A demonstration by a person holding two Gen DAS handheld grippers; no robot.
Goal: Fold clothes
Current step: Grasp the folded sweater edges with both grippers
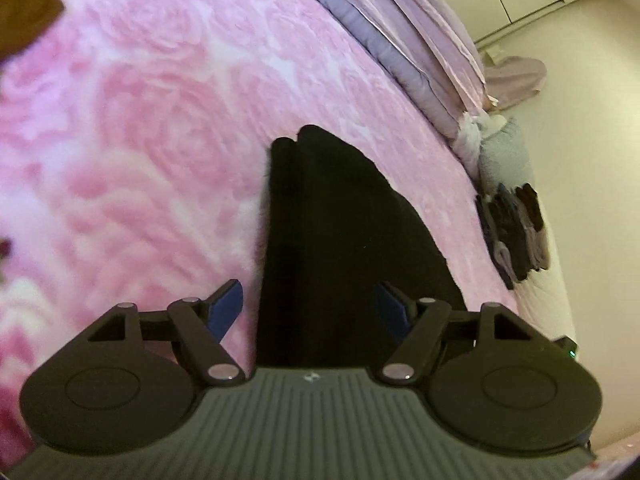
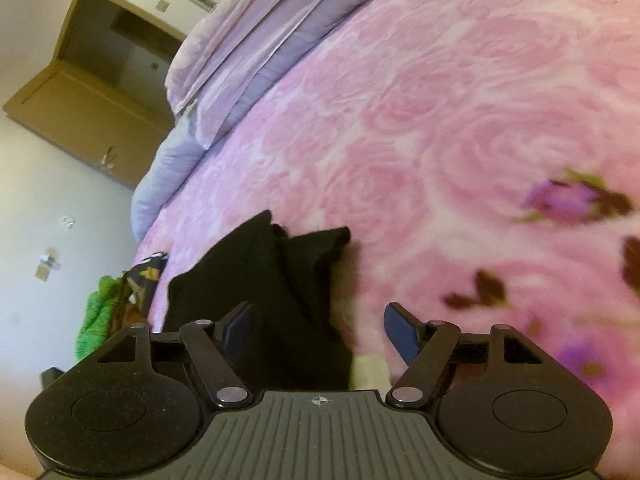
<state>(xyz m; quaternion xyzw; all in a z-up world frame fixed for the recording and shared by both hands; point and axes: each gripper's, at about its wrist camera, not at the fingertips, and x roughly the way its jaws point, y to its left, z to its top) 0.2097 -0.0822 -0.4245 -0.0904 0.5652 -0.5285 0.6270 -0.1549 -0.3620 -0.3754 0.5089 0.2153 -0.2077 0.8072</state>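
A black garment [image 1: 332,232] lies folded lengthwise on the pink rose-patterned blanket [image 1: 140,128], its rounded far end pointing away from me. My left gripper [image 1: 310,308] is open just above its near part, with one blue pad [image 1: 226,306] over the blanket and the other over the cloth. In the right wrist view the same black garment [image 2: 280,292] lies bunched with a raised fold. My right gripper [image 2: 320,328] is open over its near edge, the left pad [image 2: 236,326] above the cloth. Nothing is pinched in either.
A lilac duvet [image 1: 400,32] is rolled along the far side of the bed. A stack of folded dark clothes [image 1: 516,232] sits at the bed's right edge. Green and patterned clothes [image 2: 116,308] lie at the left edge. A wooden door [image 2: 92,92] stands beyond.
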